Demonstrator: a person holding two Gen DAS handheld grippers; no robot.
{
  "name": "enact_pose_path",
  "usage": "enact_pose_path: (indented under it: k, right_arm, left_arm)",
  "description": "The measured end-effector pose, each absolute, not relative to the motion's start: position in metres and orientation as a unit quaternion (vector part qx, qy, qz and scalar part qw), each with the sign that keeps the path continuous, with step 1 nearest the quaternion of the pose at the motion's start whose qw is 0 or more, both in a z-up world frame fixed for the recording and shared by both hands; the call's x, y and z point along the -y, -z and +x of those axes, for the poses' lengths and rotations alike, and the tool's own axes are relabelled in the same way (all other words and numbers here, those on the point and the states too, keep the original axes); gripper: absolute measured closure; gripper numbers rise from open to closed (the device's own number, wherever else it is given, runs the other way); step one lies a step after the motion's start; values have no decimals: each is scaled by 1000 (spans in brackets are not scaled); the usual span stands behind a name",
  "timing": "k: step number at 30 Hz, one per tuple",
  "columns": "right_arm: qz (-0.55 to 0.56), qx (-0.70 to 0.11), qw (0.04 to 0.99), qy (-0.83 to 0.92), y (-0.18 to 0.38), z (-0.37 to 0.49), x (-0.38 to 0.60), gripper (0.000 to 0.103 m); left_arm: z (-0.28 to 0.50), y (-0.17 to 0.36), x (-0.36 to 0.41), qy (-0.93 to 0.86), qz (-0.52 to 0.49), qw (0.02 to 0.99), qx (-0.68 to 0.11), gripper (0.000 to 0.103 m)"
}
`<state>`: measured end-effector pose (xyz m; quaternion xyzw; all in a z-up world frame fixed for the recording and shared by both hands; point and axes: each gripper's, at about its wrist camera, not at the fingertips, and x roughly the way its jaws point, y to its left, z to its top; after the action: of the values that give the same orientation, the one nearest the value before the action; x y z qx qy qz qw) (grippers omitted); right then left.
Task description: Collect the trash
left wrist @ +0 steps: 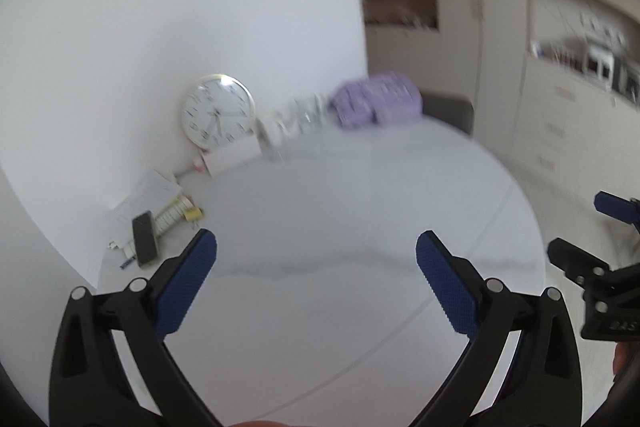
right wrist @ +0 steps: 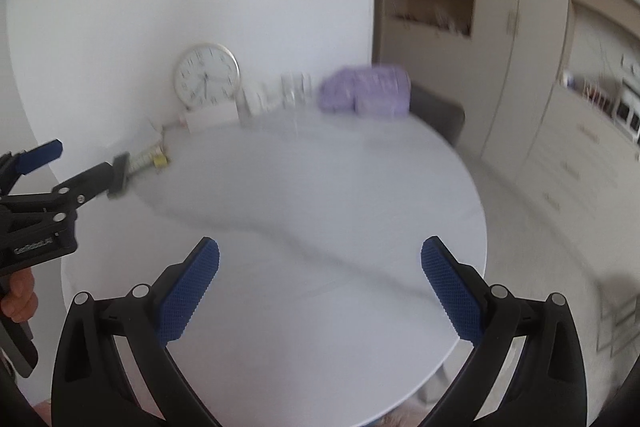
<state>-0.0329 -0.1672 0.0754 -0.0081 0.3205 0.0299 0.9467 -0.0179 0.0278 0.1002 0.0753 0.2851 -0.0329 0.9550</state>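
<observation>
Both grippers hover over a round white table (left wrist: 340, 195) (right wrist: 320, 179). My left gripper (left wrist: 316, 243) stands open with nothing between its blue pads, and in the right wrist view my left gripper (right wrist: 80, 159) shows at the left edge, held by a hand. My right gripper (right wrist: 320, 247) is open and empty too, and in the left wrist view my right gripper (left wrist: 580, 227) shows at the right edge. Loose papers (left wrist: 148, 195), a black block (left wrist: 145, 239) and a small yellow item (left wrist: 192, 214) (right wrist: 161, 159) lie at the table's far left by the wall.
A round clock (left wrist: 218, 111) (right wrist: 206, 75) leans on the white wall above a white box (left wrist: 232, 155). Clear glasses (left wrist: 304, 115) and a purple package (left wrist: 378, 99) (right wrist: 366, 89) stand at the table's back. Beige cabinets and a dark chair (right wrist: 436, 111) lie beyond.
</observation>
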Motion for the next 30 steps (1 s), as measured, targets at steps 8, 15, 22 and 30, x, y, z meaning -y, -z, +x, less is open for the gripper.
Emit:
enact_pose_path:
  k: [8,15,22,30]
  right_arm:
    - [-29,-202,977,-54,-177,-48,149,2]
    - [-15,-172,982,-69,-198,-56,140,2]
    - [-16,-184,980,-78,-187,-51,133,2]
    - [-19,-193,978,-77,-178,-51,133,2]
  left_arm:
    - [-14,-176,-52,-19,40,976,-213,7]
    - [-11,-186,-57,-40,-3,976,-216,7]
    - [-20,-176,-54,-30,-4,972,-233,7]
    - [-26,-172,-42,-15,1,970,-241,7]
